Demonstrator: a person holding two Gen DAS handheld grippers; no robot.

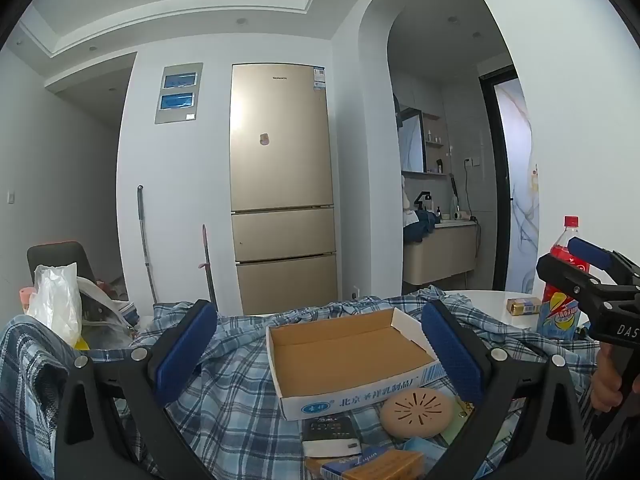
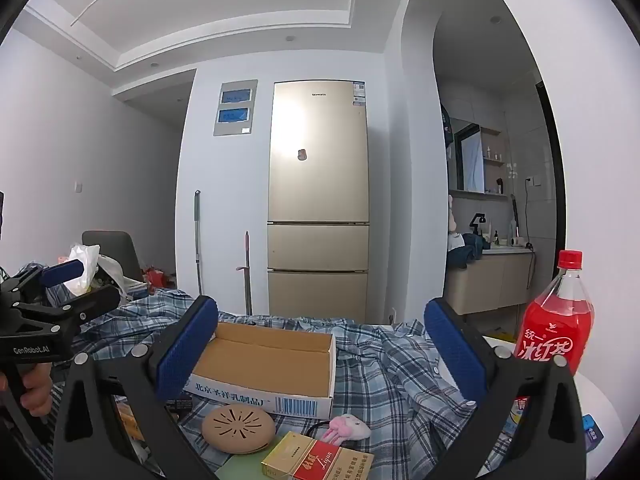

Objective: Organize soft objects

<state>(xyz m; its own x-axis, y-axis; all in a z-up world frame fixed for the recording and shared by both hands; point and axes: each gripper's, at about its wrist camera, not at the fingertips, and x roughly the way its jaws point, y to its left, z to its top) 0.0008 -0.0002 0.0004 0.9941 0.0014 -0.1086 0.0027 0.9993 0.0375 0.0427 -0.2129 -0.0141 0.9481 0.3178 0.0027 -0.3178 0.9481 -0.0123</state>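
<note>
A blue plaid shirt [image 1: 232,412] lies crumpled over the table; it also shows in the right wrist view [image 2: 384,376]. An open empty cardboard box [image 1: 348,356] rests on it, also seen in the right wrist view [image 2: 272,360]. A small pink plush toy [image 2: 348,428] lies in front of the box. My left gripper [image 1: 320,356] is open and empty, held above the shirt and box. My right gripper [image 2: 320,356] is open and empty too. Each gripper appears in the other's view: the right one [image 1: 576,264] and the left one [image 2: 76,284].
A round tan perforated disc [image 2: 238,428], a cigarette pack [image 2: 316,460], a dark remote-like device [image 1: 328,432] and small boxes lie near the front. A red drink bottle [image 2: 556,320] stands right. A white plastic bag [image 1: 56,304] and chair stand left. A gold fridge [image 1: 282,184] stands behind.
</note>
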